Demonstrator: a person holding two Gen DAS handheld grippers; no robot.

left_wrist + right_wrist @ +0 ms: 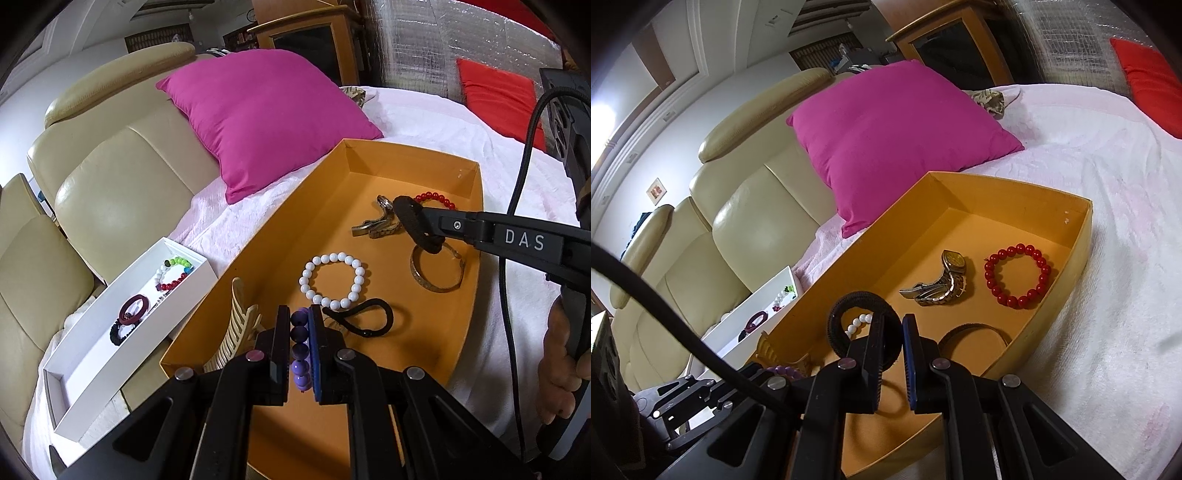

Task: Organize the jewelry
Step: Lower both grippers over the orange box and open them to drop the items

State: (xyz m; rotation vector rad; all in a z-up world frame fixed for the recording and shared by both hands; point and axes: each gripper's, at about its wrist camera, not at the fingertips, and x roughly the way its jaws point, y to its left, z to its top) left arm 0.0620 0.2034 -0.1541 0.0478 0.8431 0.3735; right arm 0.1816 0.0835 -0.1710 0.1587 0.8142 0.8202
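An orange box (476, 221) on the white blanket holds a white bead bracelet (334, 282), a black hair tie (364, 319), a gold bangle (437, 273), a metal watch (942, 284), a red bead bracelet (1017, 275) and a cream hair claw (236, 328). Over the box's near end, my left gripper (299, 343) is shut on a purple bead bracelet (300, 354). My right gripper (892, 347) is shut on a thick black hair band (849, 299). In the left wrist view, the right gripper (424, 221) hangs above the watch and bangle.
To the left of the orange box lies a white box (74, 398) with a multicoloured bead bracelet (175, 273), a dark red ring (133, 304) and a black bracelet (120, 332). A pink pillow (266, 118) leans on a beige sofa (110, 184) behind. At the far right sits a red cushion (498, 96).
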